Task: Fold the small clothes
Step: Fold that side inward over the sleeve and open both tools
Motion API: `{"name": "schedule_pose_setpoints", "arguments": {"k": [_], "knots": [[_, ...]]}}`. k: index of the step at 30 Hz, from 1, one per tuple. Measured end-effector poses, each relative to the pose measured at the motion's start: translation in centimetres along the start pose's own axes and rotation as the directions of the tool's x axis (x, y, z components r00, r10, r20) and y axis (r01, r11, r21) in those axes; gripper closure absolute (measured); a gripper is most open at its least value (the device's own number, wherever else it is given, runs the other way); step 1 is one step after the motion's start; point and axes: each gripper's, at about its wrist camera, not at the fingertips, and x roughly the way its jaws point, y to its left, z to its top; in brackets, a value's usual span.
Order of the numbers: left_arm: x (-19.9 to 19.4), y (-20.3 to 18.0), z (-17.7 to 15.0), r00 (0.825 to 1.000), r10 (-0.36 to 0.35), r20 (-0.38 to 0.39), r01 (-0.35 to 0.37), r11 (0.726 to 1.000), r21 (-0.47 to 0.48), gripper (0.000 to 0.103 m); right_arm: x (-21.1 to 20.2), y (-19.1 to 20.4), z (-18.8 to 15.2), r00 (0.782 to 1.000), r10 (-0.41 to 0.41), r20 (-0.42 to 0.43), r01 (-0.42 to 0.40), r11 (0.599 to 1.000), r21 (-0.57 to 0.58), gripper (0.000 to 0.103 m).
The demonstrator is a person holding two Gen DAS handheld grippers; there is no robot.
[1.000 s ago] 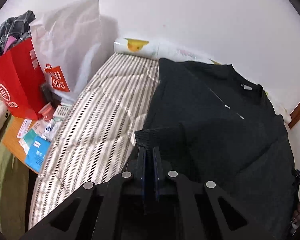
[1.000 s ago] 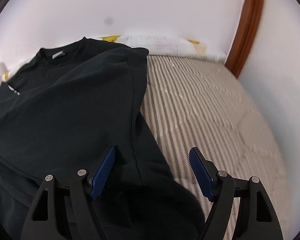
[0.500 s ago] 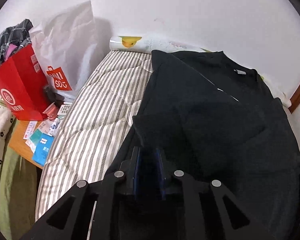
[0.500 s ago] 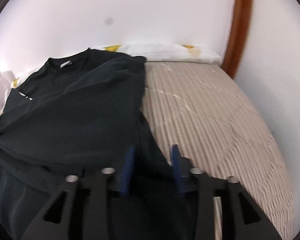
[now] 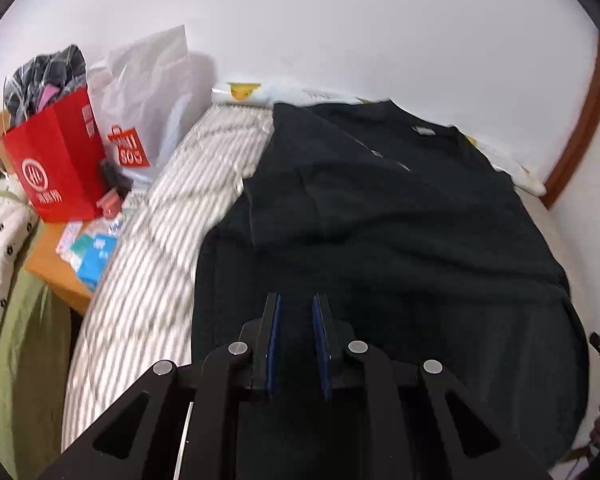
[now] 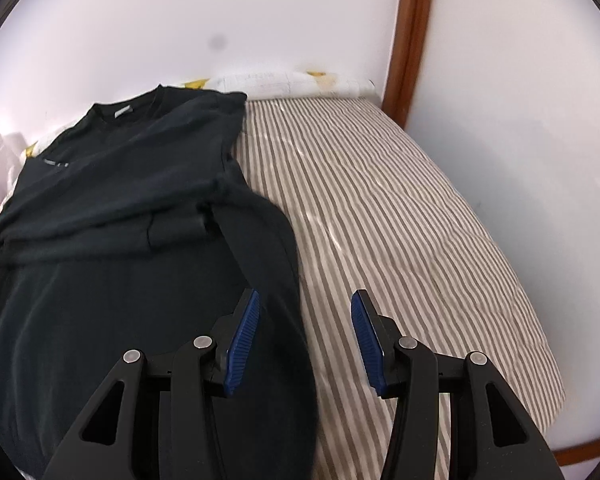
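Note:
A black sweatshirt (image 5: 400, 216) lies flat on the striped bed, collar toward the wall, both sleeves folded in across its body. It also shows in the right wrist view (image 6: 120, 208). My left gripper (image 5: 296, 312) hovers over the shirt's lower left part, its blue pads a small gap apart and nothing between them. My right gripper (image 6: 304, 312) is open wide and empty above the shirt's right edge, one finger over the cloth and one over the bedcover.
The striped bedcover (image 6: 400, 208) lies bare to the shirt's right. A red paper bag (image 5: 56, 168) and a white shopping bag (image 5: 148, 104) stand at the bed's left on a wooden table with small packets (image 5: 88, 244). White pillows (image 6: 292, 80) line the wall.
My left gripper has let go of the left sleeve, which now lies folded on the shirt, and has pulled back. My right gripper closed on the right sleeve, laid it inward, then opened again.

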Motion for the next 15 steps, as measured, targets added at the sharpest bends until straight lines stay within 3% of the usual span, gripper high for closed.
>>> {"name": "schedule_pose_setpoints", "arguments": {"k": [2, 4, 6, 9, 15], "knots": [[-0.8, 0.2, -1.5, 1.000, 0.015, -0.003, -0.015, 1.000, 0.011, 0.088, -0.9, -0.7, -1.3, 1.000, -0.001, 0.008, 0.001, 1.000, 0.004, 0.055], [-1.4, 0.5, -3.0, 0.999, 0.030, -0.027, -0.030, 1.000, 0.009, 0.079, -1.7, -1.5, -2.9, 0.999, 0.033, -0.008, -0.033, 0.999, 0.013, 0.055], [-1.8, 1.3, -4.6, 0.998, 0.021, -0.058, -0.021, 1.000, -0.007, 0.062, -2.2, -2.0, -4.2, 0.998, 0.064, -0.021, -0.063, 0.998, 0.029, 0.055], [-3.0, 2.6, -7.2, 0.998, 0.032, -0.047, -0.033, 0.999, -0.031, 0.048, -2.7, -2.1, -6.0, 0.994, 0.100, -0.036, -0.099, 0.995, 0.025, 0.055], [-4.5, 4.3, -11.3, 0.997, -0.010, -0.071, 0.005, 0.997, -0.075, 0.048, -3.4, -2.0, -9.2, 0.987, 0.153, -0.057, -0.154, 0.988, -0.007, 0.054]]}}
